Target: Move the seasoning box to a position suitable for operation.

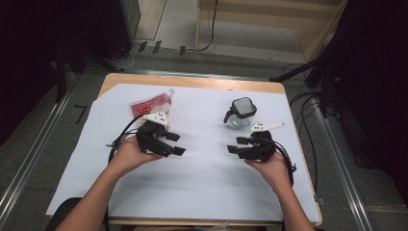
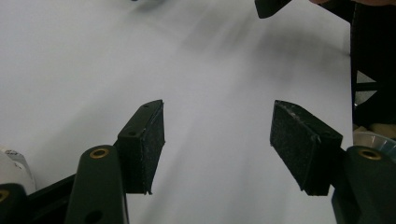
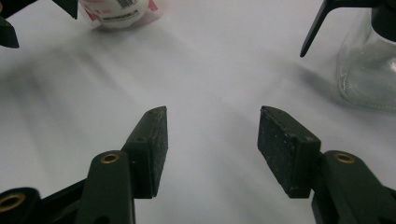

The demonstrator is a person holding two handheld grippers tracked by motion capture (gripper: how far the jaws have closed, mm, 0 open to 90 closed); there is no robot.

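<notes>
High view puts the red-and-white pouch (image 1: 153, 104) at far left on the white sheet (image 1: 202, 192) that covers the desk (image 1: 192, 81), lying flat just beyond my left gripper (image 1: 175, 144). That gripper's fingers (image 2: 142, 144) stand released, with nothing between them but bare paper. They point toward the middle of the sheet, so the pouch sits behind and to the side of them, near but not touching.

Moving right, the middle of the sheet is bare, and the two grippers face each other across it, well apart.

Further right, my right gripper (image 1: 234, 145) is also released, its fingers (image 3: 149, 154) spread over blank paper. The glass jar (image 1: 239, 114) with the dark lid stands upright just beyond that hand. In the right gripper view the jar (image 3: 366, 74) shows at the upper right corner, off to the side of the fingers and clear of them, while the pouch (image 3: 122, 11) sits at the top left, farther off.

I judge the step in hand to be the approach: each hand has to turn toward its nearest thing. To do it well, I would swing the left gripper round to face the pouch and come in low along the sheet, catching an edge instead of pressing down on the flat body. For the jar, I would square the right fingers to its glass sides below the lid and close gently, since smooth glass may slip or tip.
</notes>
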